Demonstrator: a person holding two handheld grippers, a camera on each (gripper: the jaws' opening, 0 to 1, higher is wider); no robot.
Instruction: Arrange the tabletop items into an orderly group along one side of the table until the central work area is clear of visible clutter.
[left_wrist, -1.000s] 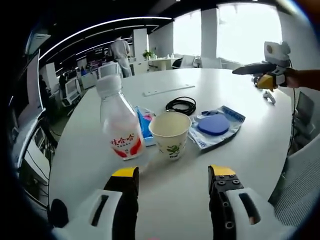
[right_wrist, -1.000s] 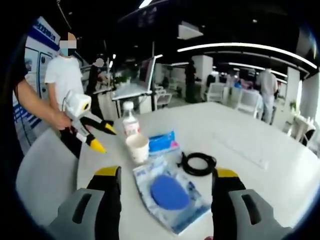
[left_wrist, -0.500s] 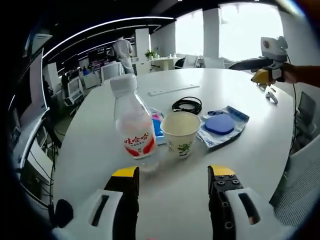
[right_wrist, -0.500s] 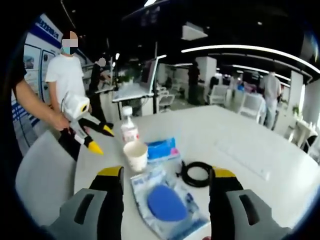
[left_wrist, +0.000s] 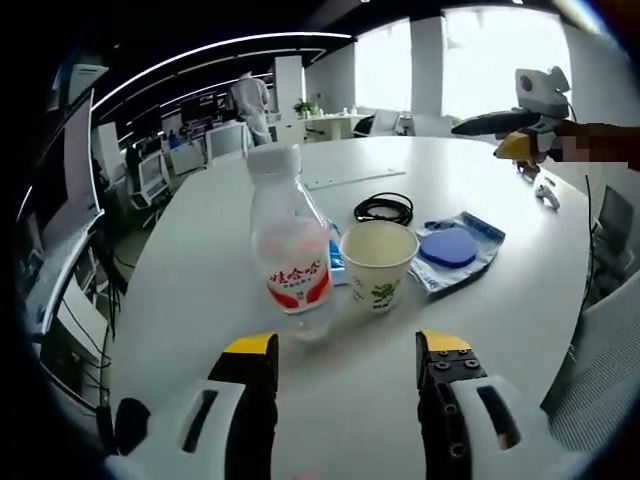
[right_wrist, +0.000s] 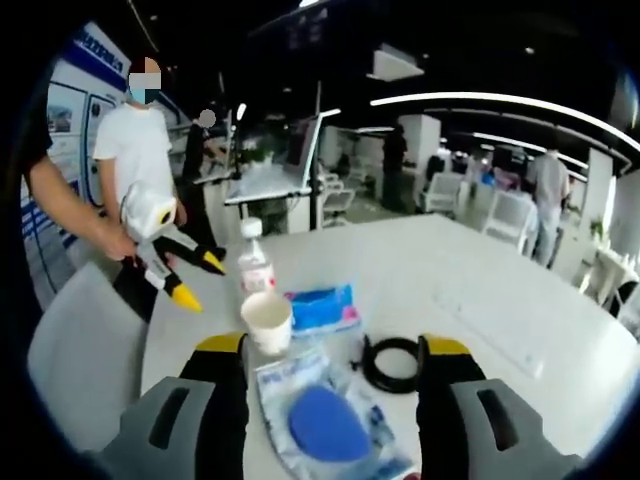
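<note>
Tongs come first: we hold our left gripper (left_wrist: 345, 355) low over the white table (left_wrist: 200, 260), its two yellow-tipped jaws wide apart with nothing between them. It points at the plastic bottle (left_wrist: 290, 245), which stands upright just ahead of the jaws, and we judge that the jaws are spread this far so that the bottle can fit between them.

Our right gripper (right_wrist: 330, 350) is also spread and empty. It hovers above the clear pouch with the blue disc (right_wrist: 325, 425), which lies flat between the lines of its two jaws, so this pouch seems to be its next thing to take.

Going outward, the paper cup (left_wrist: 378, 265) stands upright just beside the bottle, so close that we cannot tell whether they touch. A careless closing on the bottle could knock the cup over. Behind these two lies a blue packet (right_wrist: 320, 308), partly hidden in the left gripper view. The coiled black cable (right_wrist: 392, 362) lies beside the pouch, near the right jaw of the right gripper.

All five items sit close together near the middle of the table, not yet along one side, so we judge the arranging is hardly begun. In the right gripper view the left gripper (right_wrist: 185, 280) comes in from the left, aimed at the bottle.
</note>
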